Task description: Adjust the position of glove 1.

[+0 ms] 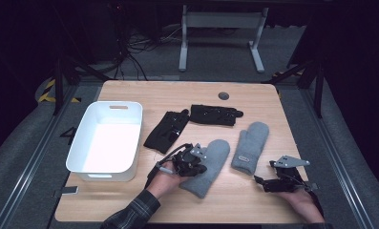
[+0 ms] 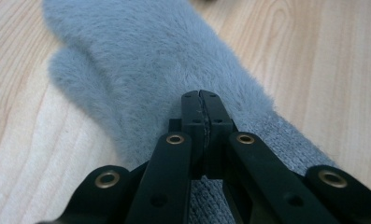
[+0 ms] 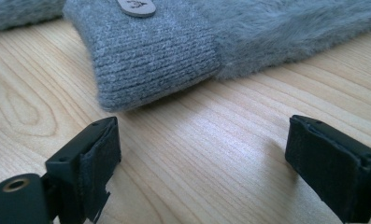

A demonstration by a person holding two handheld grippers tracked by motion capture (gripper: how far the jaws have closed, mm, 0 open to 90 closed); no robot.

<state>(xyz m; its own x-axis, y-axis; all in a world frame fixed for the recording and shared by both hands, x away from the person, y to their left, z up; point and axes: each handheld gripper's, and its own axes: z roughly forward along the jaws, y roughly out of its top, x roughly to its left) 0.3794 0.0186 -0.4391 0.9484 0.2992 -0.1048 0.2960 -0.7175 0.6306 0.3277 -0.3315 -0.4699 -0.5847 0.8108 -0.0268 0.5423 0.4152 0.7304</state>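
Grey fleece marks the near mitten (image 1: 207, 168), lying flat on the worktop (image 1: 254, 200) just right of the white bin (image 1: 106, 138). The left tongs (image 2: 202, 100) are pressed fully together over its cuff end, perhaps pinching fabric to drag it binward. The right tongs (image 3: 202, 158) gape wide, empty, facing the second mitten's (image 3: 183, 46) ribbed cuff, seemingly ready to bite.

Legible markings: one. A large digit "4" (image 1: 68, 135) on the grey floor, at nine o'clock from the white bin (image 1: 84, 143). Tag (image 3: 136, 7) on the grey mitten's cuff (image 3: 150, 56): mark too blurred to read.
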